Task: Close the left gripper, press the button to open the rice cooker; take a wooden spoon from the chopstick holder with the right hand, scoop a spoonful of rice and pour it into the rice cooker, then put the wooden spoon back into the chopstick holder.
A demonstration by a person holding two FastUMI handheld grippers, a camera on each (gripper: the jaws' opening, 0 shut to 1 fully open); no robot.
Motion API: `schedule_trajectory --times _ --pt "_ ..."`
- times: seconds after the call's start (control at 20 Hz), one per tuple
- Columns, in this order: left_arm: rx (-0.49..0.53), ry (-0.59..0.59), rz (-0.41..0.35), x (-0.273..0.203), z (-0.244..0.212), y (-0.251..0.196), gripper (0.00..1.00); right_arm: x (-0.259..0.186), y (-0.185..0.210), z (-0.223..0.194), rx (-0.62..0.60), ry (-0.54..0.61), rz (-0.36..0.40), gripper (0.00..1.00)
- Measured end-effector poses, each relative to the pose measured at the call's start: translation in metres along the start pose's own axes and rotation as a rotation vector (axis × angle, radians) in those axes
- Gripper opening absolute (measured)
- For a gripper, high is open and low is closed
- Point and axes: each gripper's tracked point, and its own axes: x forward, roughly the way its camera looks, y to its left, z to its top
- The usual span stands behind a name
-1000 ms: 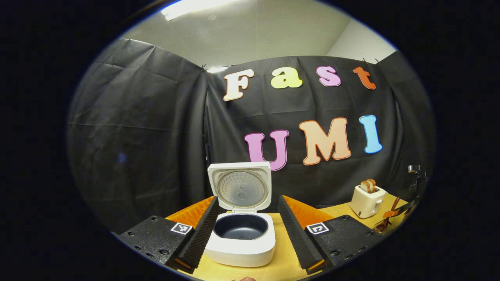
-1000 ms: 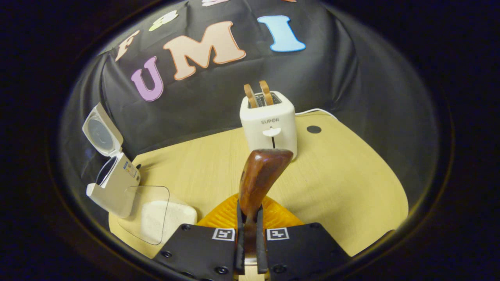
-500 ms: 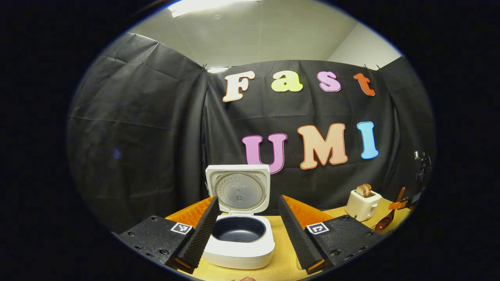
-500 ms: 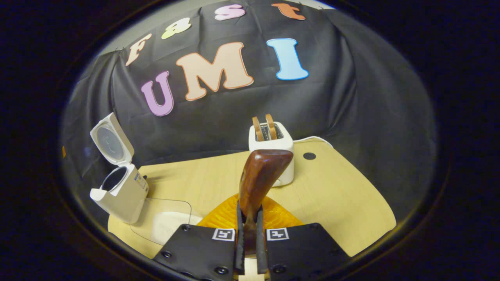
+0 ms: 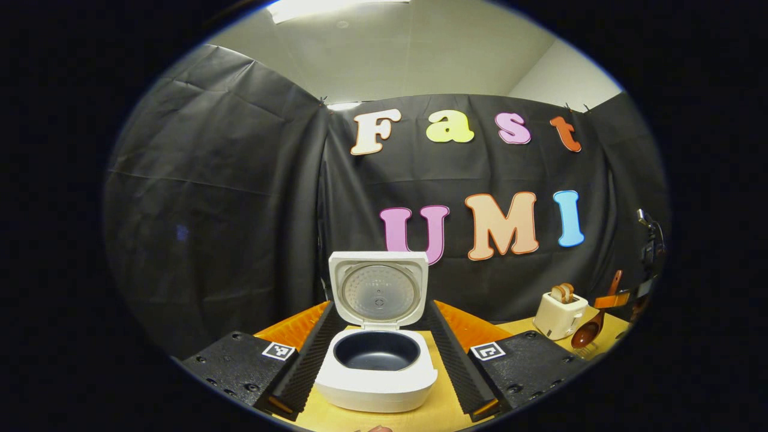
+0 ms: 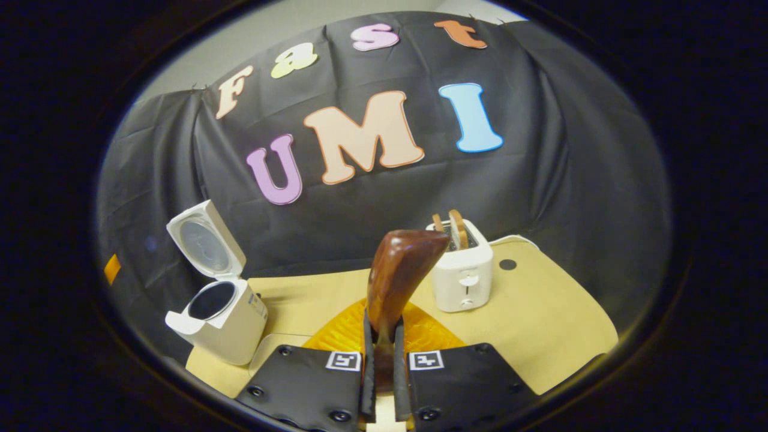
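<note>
The white rice cooker (image 5: 377, 366) stands open on the table, lid (image 5: 378, 291) upright, its dark inner pot showing no rice. My left gripper (image 5: 380, 309) is open, its fingers (image 5: 306, 360) flanking the cooker without touching it. In the right gripper view my right gripper (image 6: 381, 342) is shut on the handle of the wooden spoon (image 6: 402, 270), whose bowl rises ahead with its back toward the camera. I cannot tell whether it carries rice. The cooker (image 6: 219, 312) sits to the left of it. The spoon (image 5: 591, 327) also shows at the far right of the left gripper view.
A white toaster (image 6: 465, 270) with two bread slices stands on the wooden table (image 6: 540, 312) behind the spoon, also seen as the toaster (image 5: 561, 312) right of the cooker. Black cloth walls the table on three sides.
The right gripper has risen and drawn back with the spoon; the clear rice container has dropped out of its view. The left gripper has barely shifted.
</note>
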Motion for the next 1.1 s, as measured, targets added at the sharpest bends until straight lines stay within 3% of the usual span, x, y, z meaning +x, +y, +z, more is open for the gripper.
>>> schedule_trajectory --times 0.3,0.6,1.1 --pt "0.001 0.012 0.024 -0.003 -0.006 0.025 0.91 0.011 0.056 -0.02 -0.033 0.018 0.058 0.14" --pt "0.017 0.027 0.034 -0.006 -0.012 0.047 0.9 0.031 0.095 -0.063 -0.101 0.062 0.062 0.14" --pt "0.028 0.057 0.052 -0.011 -0.025 0.088 0.9 0.058 0.12 -0.125 -0.236 0.093 -0.022 0.14"
